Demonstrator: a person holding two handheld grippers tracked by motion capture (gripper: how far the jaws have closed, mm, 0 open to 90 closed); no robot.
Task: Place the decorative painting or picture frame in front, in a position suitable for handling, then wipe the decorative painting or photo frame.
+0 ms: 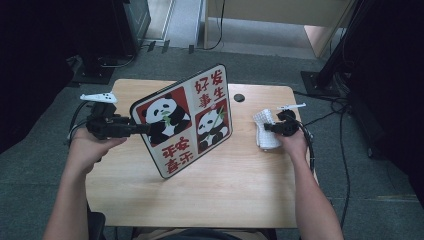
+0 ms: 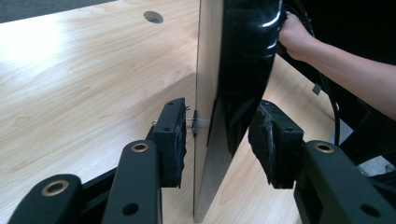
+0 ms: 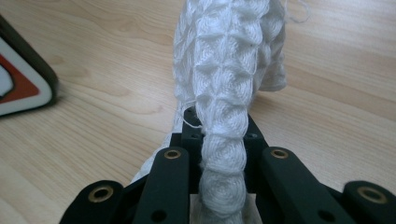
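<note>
High view — panda board (image 1: 186, 121) tilted, white cloth (image 1: 265, 129) beside.

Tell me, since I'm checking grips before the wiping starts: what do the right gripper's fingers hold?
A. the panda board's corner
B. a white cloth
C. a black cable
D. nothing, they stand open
B: in the right gripper view, the right gripper has its fingers pinched shut on a bunched white cloth, while the panda board stands tilted apart at the left.
</note>
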